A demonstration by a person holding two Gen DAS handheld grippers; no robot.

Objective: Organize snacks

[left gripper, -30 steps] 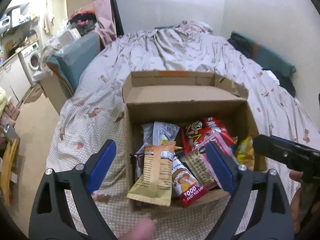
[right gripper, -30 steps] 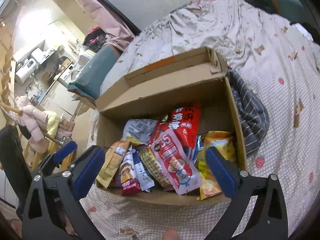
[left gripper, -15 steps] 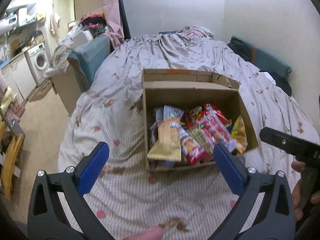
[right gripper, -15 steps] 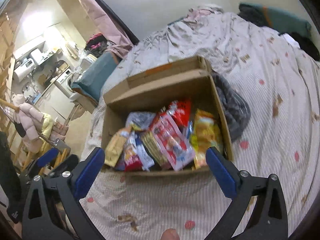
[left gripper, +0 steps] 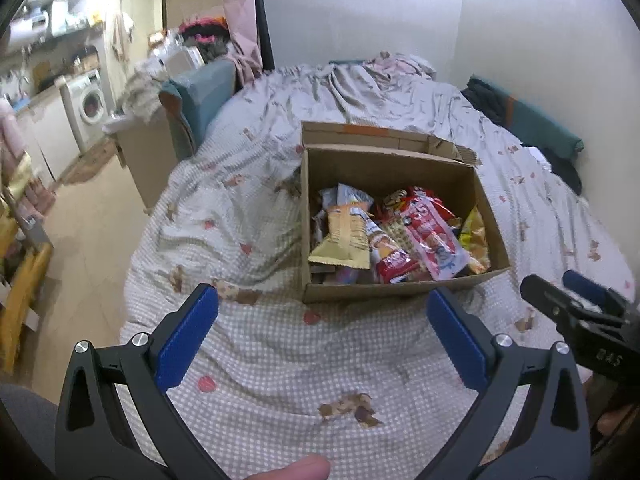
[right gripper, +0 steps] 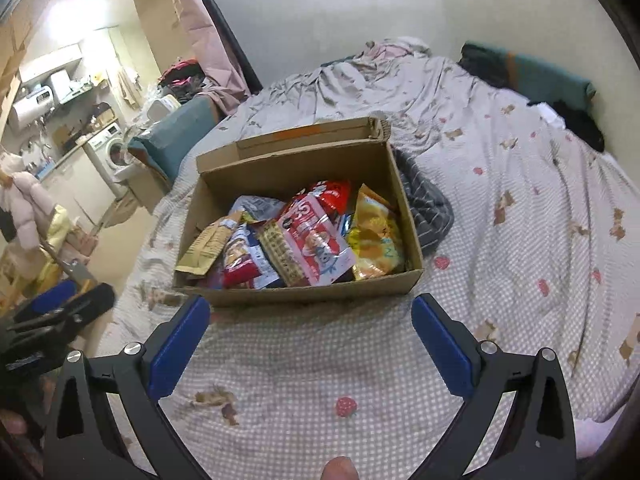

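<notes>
- left gripper (left gripper: pixel 322 322): blue-padded fingers spread wide apart, nothing between them; it hangs over the bedspread (left gripper: pixel 280 360), short of the box and not touching it.
- right gripper (right gripper: pixel 310 326): fingers likewise wide apart and empty, over the same checked bedspread, just short of the box's near wall.
- in the left wrist view the right gripper shows at the right edge, beside the box's near right corner.
- cardboard box (left gripper: pixel 384 292) sits on the bed straight ahead of both tools, top open, far flap folded back.
- snacks lie piled inside the box: tan packet (left gripper: pixel 346 238) on the left side, its lower end lying on the near wall; red wrapper (left gripper: pixel 398 262) next to it; pink-and-white packet (left gripper: pixel 434 236) across the middle; yellow bag (right gripper: pixel 374 236) against the right wall; red bag (right gripper: pixel 334 194) toward the back.
- striped grey cloth (right gripper: pixel 426 208) lies against the box's right outer side.
- beyond the bed on the left: teal cushion (left gripper: pixel 202 98), washing machine (left gripper: pixel 90 102).
</notes>
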